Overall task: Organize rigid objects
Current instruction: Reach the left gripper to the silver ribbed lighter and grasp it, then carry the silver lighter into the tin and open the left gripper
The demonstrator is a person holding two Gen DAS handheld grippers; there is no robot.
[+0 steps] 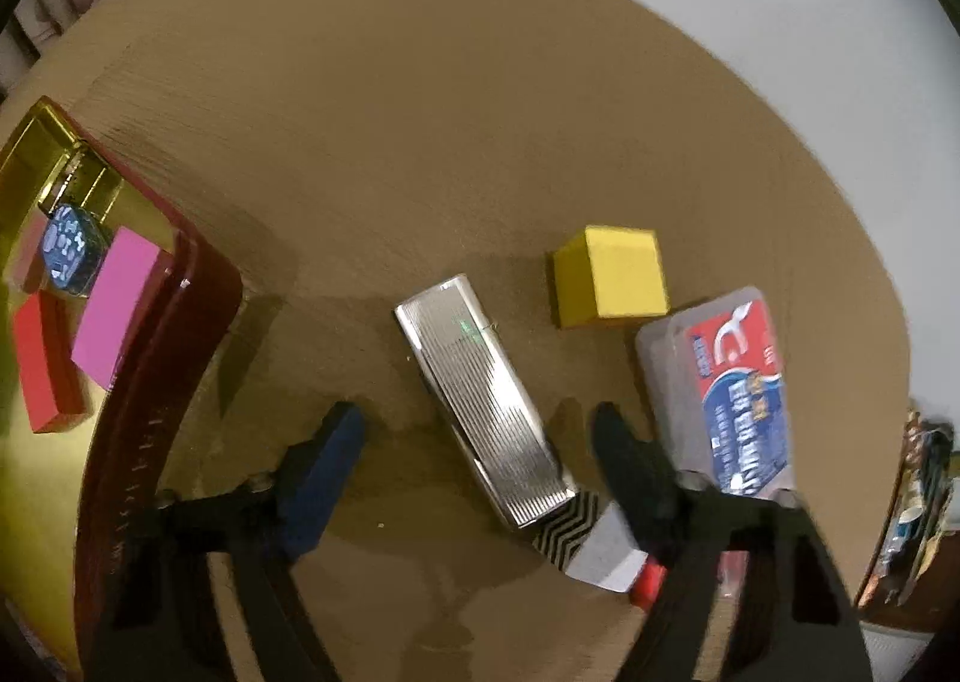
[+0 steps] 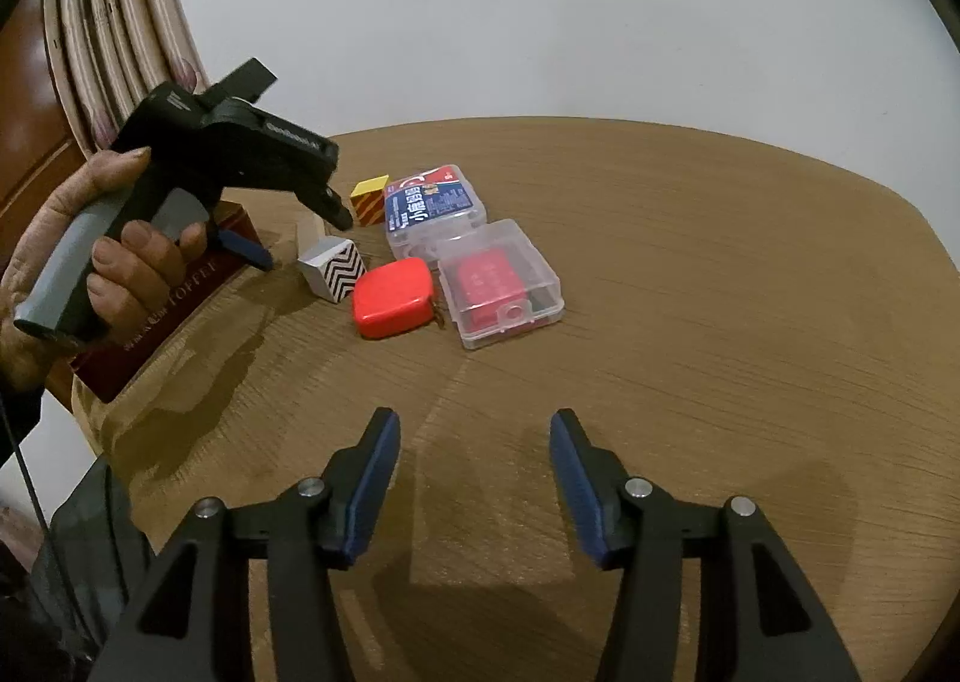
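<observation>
Left tongs (image 1: 480, 424) straddle the silver case (image 1: 486, 406), pads apart.

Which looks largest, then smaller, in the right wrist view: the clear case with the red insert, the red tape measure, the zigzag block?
1. Clear case with the red insert
2. Red tape measure
3. Zigzag block

All lie about equally far away, so the order seems reliable.

This is probably looking like a home room: a round wooden bench (image 2: 690, 274) is standing by a plain white wall (image 2: 540, 10), with patterned curtains (image 2: 114, 40) hanging beside it.
</observation>
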